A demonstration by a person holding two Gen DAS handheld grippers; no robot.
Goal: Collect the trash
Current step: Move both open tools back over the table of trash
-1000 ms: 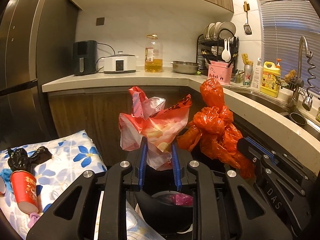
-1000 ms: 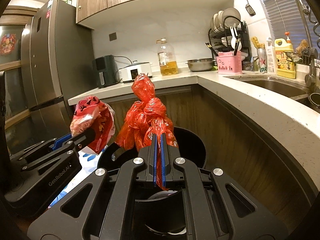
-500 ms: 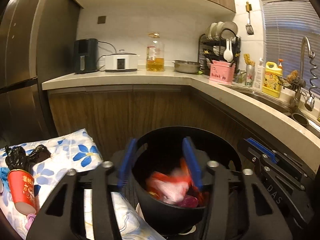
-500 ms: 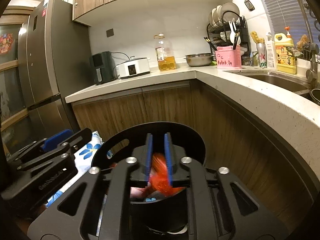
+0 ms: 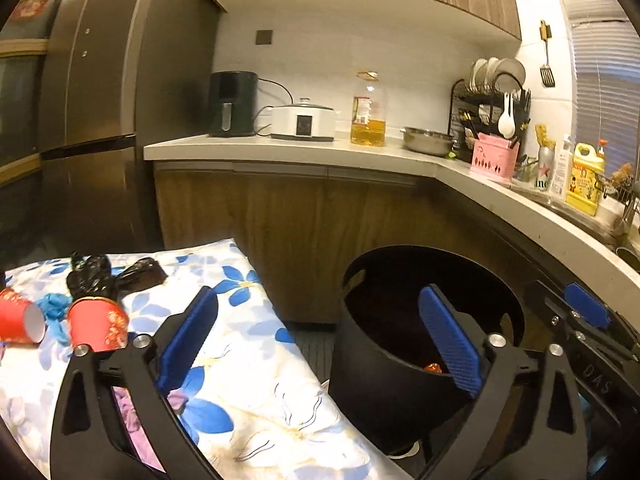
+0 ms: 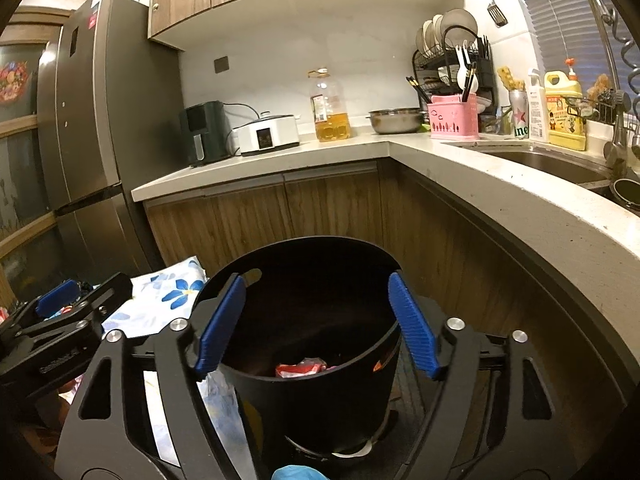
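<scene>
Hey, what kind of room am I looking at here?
A home kitchen, most likely: an L-shaped countertop with a sink, a dish rack of plates, a tall fridge, and a bottle of cooking oil beside small appliances.

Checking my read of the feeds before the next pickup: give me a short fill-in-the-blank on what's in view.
1. The black bin stands on the floor beside the ____-patterned cloth.
2. Two red ____ lie on that cloth.
3. Nothing is between the left gripper jaws, which are ____.
4. Red trash lies ____ the bin.

Answers: flower; cups; opening; inside
</scene>
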